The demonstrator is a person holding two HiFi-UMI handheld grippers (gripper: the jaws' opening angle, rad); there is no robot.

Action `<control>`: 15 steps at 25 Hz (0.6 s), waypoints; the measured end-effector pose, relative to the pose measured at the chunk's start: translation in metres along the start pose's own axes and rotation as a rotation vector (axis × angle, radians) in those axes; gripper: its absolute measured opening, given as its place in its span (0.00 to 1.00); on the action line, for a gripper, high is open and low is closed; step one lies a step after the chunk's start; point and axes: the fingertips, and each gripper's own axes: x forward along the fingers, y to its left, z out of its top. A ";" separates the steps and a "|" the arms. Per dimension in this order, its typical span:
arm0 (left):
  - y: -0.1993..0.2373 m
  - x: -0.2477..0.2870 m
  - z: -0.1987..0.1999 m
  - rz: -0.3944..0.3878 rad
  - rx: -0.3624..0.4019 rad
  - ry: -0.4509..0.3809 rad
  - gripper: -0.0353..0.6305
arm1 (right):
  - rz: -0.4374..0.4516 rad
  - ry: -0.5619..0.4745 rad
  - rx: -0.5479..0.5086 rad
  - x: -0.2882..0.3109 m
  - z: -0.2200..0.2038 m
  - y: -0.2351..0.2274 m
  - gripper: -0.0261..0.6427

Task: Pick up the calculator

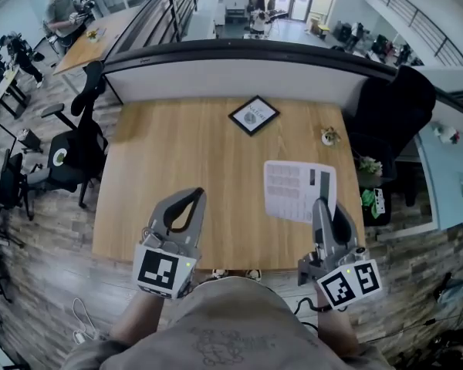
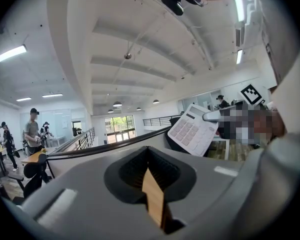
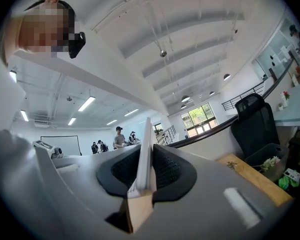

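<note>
The white calculator (image 1: 297, 190) hangs above the wooden table (image 1: 177, 153), keys facing up in the head view. My right gripper (image 1: 322, 203) is shut on its near right edge. In the right gripper view the calculator (image 3: 146, 149) shows edge-on, a thin white slab pinched between the dark pads of the right gripper (image 3: 147, 156). My left gripper (image 1: 196, 195) is raised at the table's near left, its jaws closed tip to tip on nothing. From the left gripper (image 2: 150, 159) view the calculator (image 2: 192, 131) shows up at the right, tilted.
A black-framed picture (image 1: 254, 115) lies at the table's far middle, and a small plant (image 1: 329, 136) stands at the far right. A black chair (image 1: 390, 106) is beyond the right edge, an office chair (image 1: 73, 156) off the left. A curved railing runs behind.
</note>
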 end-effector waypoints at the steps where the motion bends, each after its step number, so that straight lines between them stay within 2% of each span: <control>1: -0.001 0.000 0.000 0.002 -0.001 0.007 0.06 | 0.004 0.012 0.008 0.001 -0.002 -0.001 0.14; 6: -0.002 0.000 -0.007 0.016 -0.005 0.029 0.06 | 0.016 0.046 0.060 0.005 -0.016 -0.009 0.14; 10: 0.009 -0.007 -0.009 0.022 0.032 -0.003 0.06 | 0.023 0.052 0.048 0.006 -0.024 0.001 0.14; 15: 0.012 -0.007 -0.014 0.014 0.046 -0.003 0.06 | 0.026 0.068 0.048 0.007 -0.030 0.004 0.14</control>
